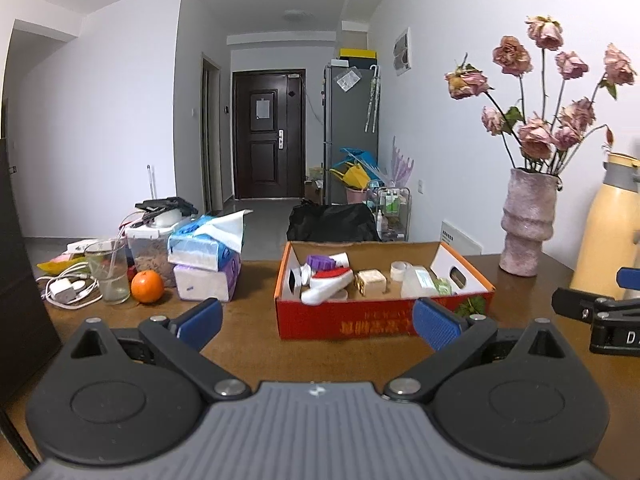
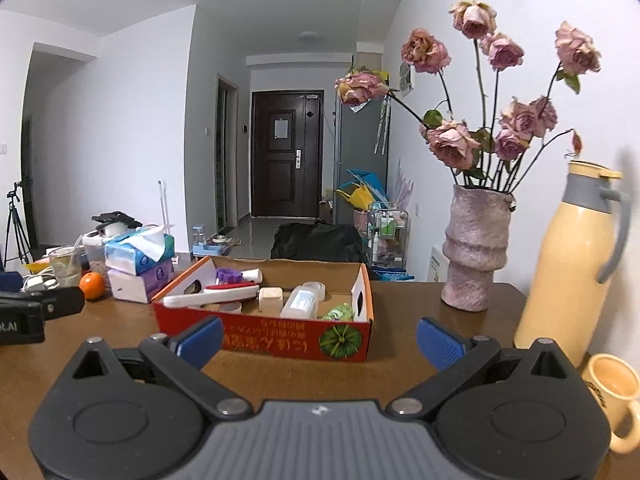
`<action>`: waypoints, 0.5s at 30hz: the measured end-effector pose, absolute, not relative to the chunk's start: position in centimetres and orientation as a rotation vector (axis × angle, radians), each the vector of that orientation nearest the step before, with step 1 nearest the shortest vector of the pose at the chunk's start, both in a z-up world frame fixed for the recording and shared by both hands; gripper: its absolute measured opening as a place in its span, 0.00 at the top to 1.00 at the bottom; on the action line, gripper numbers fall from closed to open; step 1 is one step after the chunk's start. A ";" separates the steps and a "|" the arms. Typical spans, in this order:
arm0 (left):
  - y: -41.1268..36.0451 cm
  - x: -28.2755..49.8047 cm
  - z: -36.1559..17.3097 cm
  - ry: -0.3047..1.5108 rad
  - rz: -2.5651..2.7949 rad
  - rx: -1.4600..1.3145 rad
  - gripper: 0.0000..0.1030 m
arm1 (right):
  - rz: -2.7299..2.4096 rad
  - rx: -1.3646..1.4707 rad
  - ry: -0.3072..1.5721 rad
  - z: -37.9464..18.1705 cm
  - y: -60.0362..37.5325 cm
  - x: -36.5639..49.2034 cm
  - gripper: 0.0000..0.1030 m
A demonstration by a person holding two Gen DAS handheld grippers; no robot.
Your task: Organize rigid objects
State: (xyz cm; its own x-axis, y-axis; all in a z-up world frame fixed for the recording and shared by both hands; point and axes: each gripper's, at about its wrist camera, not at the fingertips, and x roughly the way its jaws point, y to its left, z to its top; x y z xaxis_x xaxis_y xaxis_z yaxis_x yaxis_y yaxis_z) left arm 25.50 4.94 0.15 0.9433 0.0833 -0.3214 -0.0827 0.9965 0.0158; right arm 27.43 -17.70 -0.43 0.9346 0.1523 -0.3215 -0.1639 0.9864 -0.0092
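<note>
The brown bench (image 1: 248,332) carries everything, and the largest task thing on it is the red cardboard box (image 1: 352,320), open at the top, its long axis running left to right across the left wrist view and slightly skewed in the right wrist view, where its printed front wall (image 2: 280,340) faces the camera. Both pairs of tongs hover low over the bench just short of that box: the left tongs (image 1: 318,320) are spread wide with nothing between the blue pads (image 1: 200,320), and the right tongs (image 2: 320,340) are spread equally wide and likewise hold and touch nothing (each pair shows at the edge of the other's view). Inside the box, a white and red tube (image 1: 326,288) lies on its side at the left, pointing roughly along the box's length; a purple cap (image 1: 320,262) sits behind it, a beige block (image 1: 372,280) stands near the middle, and a clear flat bottle (image 1: 418,282) lies toward the right end beside a small green packet (image 2: 339,313).
</note>
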 end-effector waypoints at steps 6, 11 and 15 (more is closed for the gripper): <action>4.5 20.8 0.1 0.329 0.077 -0.001 0.00 | 0.152 -0.031 0.323 -0.1 -18.2 22.7 0.00; 3.7 16.8 0.3 0.317 0.069 0.003 0.00 | 0.143 -0.041 0.311 0.1 -18.7 18.7 0.00; 3.0 14.3 0.2 0.325 0.070 0.004 0.00 | 0.137 -0.036 0.309 0.1 -19.2 15.7 0.00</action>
